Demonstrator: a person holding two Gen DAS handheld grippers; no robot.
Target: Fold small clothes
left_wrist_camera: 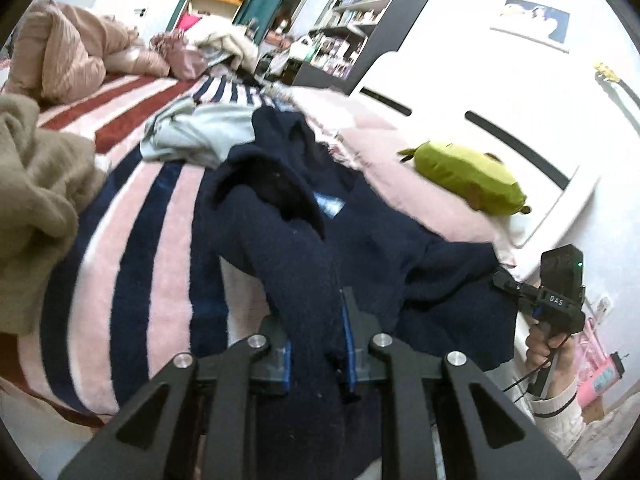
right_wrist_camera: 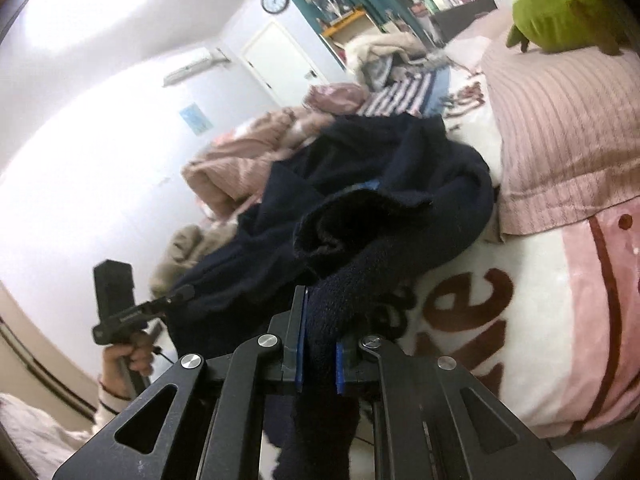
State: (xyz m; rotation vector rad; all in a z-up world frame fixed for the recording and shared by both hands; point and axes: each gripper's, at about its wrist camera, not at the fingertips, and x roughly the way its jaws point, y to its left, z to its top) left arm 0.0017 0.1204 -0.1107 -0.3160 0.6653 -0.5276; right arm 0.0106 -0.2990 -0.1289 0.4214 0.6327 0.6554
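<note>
Navy sweater (left_wrist_camera: 280, 208) is pinched by left claw (left_wrist_camera: 316, 344) and right claw (right_wrist_camera: 318, 356).

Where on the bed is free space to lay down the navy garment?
Free: striped blanket between beige cloth and navy garment; lettered blanket below the pink pillow. Crowded: far end, with piled clothes.

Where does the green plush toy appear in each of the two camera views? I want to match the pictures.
Left wrist view: the green plush toy lies right of centre, on the pink pillow.
Right wrist view: the toy is cut off at the top right corner, above the same pillow.
Shared landmark: the navy garment, in the middle of both views.
</note>
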